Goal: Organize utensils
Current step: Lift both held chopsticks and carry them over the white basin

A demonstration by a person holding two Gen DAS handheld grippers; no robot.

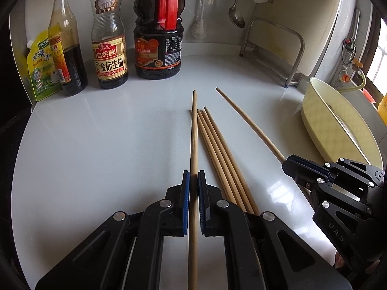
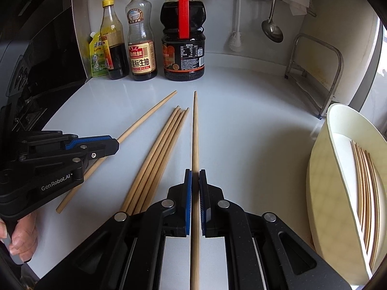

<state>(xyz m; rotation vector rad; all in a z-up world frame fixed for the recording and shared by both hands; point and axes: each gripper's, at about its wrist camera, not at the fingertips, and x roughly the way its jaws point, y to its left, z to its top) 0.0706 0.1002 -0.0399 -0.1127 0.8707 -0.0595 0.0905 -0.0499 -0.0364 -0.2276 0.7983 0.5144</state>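
Observation:
Each gripper is shut on one bamboo chopstick. In the left wrist view my left gripper clamps a chopstick that points away over the white counter. In the right wrist view my right gripper clamps another chopstick. Several loose chopsticks lie side by side on the counter between the two; they also show in the right wrist view. The right gripper shows at the right of the left view, the left gripper at the left of the right view.
A cream oval tray at the right holds several chopsticks. Sauce bottles stand along the back wall. A metal rack and a hanging ladle are at the back right. A dark appliance stands at the left.

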